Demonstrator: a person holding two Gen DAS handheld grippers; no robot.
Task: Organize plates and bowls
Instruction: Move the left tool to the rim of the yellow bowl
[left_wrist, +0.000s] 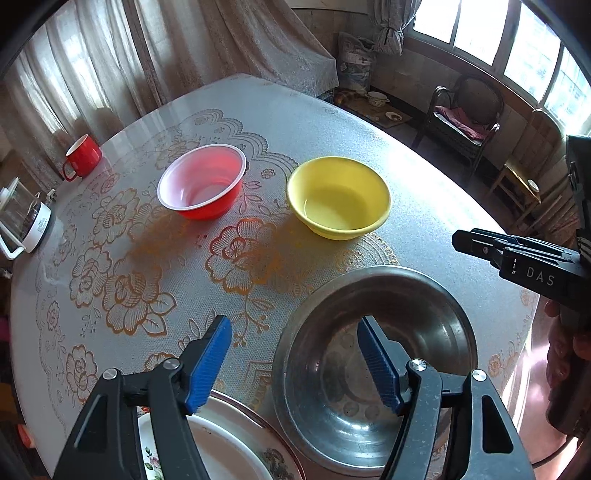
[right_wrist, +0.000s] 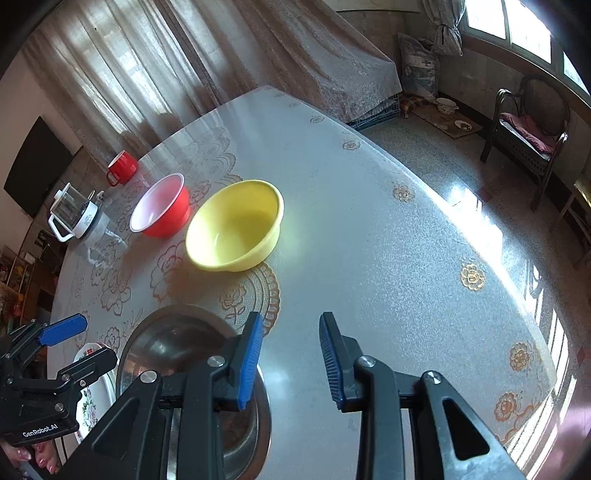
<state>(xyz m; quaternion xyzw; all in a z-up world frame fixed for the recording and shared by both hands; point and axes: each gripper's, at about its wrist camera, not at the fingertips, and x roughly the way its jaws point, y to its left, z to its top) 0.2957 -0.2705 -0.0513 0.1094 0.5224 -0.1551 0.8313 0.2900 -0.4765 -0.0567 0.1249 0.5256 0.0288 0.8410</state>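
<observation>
A steel bowl (left_wrist: 332, 373) stands on the near side of the table, and a white floral plate (left_wrist: 229, 443) lies beside it on its left. Farther back stand a yellow bowl (left_wrist: 338, 197) and a red bowl (left_wrist: 201, 181) with a white inside. My left gripper (left_wrist: 293, 328) hangs open over the steel bowl's left rim, with nothing between its blue pads. My right gripper (right_wrist: 291, 325) is open and empty above the table, just right of the steel bowl (right_wrist: 177, 343). Beyond it are the yellow bowl (right_wrist: 234, 225) and the red bowl (right_wrist: 160, 210).
A red mug (left_wrist: 83, 157) and a glass kettle (left_wrist: 22, 218) stand at the table's far left. The round table (left_wrist: 332, 122) has a lace-patterned cover. Its right edge drops to the floor, where a dark chair (right_wrist: 528, 125) stands by the windows. A person's hand (left_wrist: 565, 350) holds the right gripper.
</observation>
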